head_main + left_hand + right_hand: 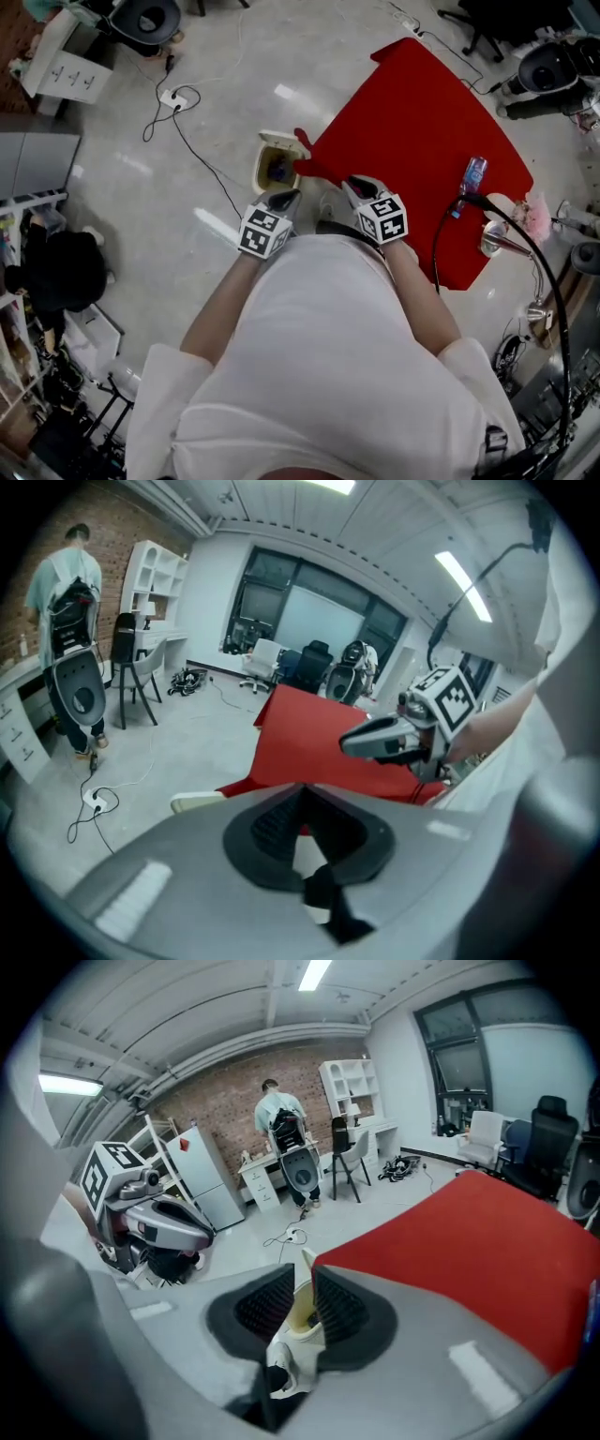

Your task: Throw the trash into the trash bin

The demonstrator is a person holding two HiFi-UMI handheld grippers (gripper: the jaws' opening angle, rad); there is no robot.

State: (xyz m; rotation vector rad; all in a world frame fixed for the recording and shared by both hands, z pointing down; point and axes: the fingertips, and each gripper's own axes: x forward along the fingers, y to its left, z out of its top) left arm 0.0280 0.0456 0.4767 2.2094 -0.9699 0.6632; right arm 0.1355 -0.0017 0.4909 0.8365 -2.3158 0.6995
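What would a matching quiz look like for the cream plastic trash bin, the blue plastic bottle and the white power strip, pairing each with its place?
Things:
1 cream plastic trash bin
2 blue plastic bottle
3 white power strip

Places:
A on the red floor mat
B on grey floor away from the mat, cable attached
C at the mat's edge, lid open

Pairs: 1-C; 2-A; 3-B.

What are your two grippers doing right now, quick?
Left gripper: jaws closed, holding nothing.
Right gripper: jaws slightly open, holding nothing; the trash bin shows through the gap.
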